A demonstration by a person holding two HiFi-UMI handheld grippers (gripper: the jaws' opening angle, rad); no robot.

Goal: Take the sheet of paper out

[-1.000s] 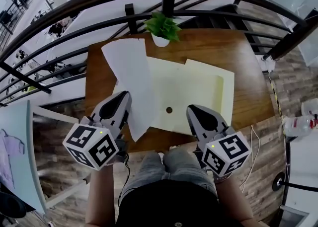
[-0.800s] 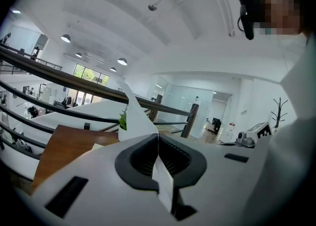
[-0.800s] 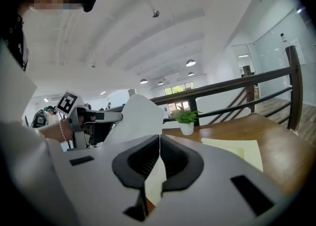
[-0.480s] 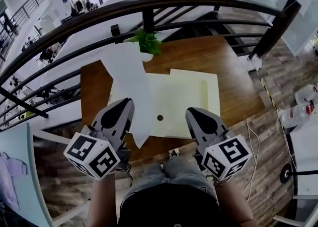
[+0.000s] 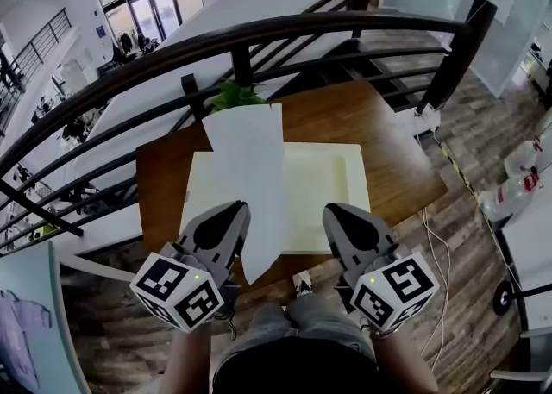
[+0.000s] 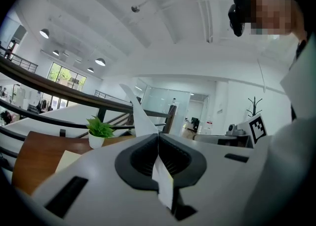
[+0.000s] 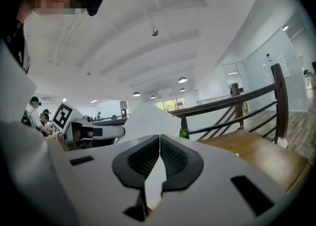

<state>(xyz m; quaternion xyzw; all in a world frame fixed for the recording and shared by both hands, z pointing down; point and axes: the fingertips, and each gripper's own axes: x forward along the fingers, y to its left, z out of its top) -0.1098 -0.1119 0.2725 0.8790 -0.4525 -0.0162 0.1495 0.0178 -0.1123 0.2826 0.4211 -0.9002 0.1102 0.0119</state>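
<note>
left gripper and right gripper had grey shells, black ribbed pads, white cubes with black square markers; the person wore a black top, grey jeans.

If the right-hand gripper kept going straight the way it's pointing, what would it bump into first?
Probably the white sheet of paper, held up by the left gripper: it stands right behind the right gripper's closed fingers. Depth is unclear; if it misses, the potted plant comes next.
</note>
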